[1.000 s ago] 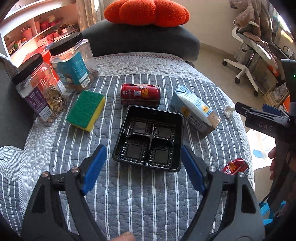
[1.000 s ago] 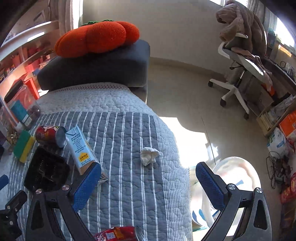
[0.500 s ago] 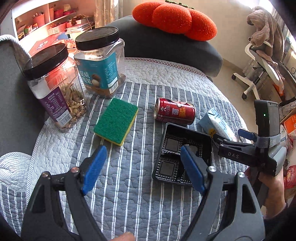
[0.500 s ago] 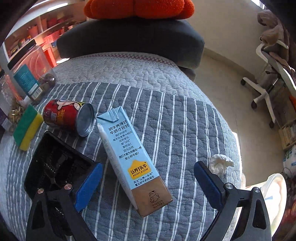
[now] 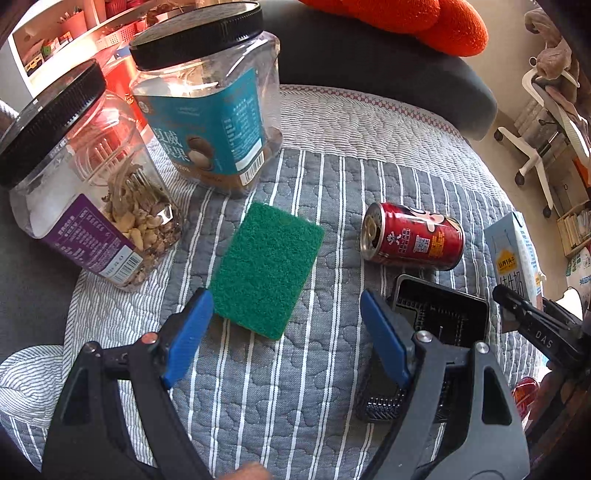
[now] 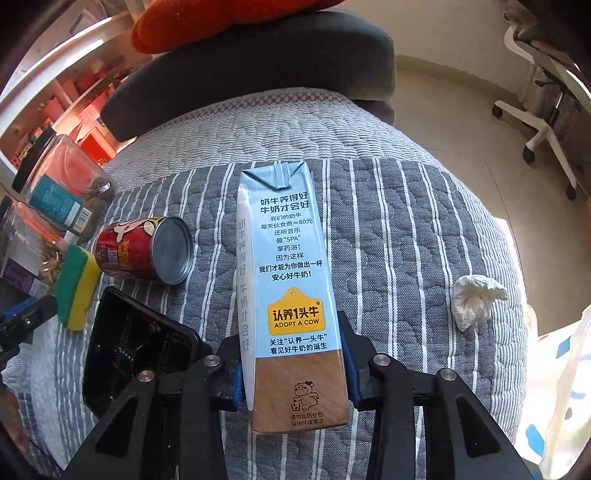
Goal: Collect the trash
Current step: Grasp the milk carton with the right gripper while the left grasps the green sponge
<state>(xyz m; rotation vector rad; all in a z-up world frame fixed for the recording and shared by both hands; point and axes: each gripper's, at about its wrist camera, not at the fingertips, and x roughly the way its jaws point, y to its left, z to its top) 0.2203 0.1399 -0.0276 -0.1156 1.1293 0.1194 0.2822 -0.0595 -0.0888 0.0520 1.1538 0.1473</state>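
Sunlight is falling across the grey white-striped quilted cover [image 6: 388,229] that we are working over, with a dark grey cushion [image 6: 258,62] and a white office chair [image 6: 546,122] behind it. Our right gripper [image 6: 293,373] is closing its jaws on the light-blue milk carton [image 6: 291,288] lying on the cover. Our left gripper [image 5: 286,332] is hovering with jaws apart, empty, just before the green scouring sponge [image 5: 266,273]. A red drink can [image 5: 413,238] is lying beside a black plastic tray [image 5: 443,306]; a crumpled white tissue [image 6: 476,301] is sitting near the edge.

Home living room: sofa [image 6: 258,62], cushion [image 5: 424,18], quilted cover [image 5: 332,173].
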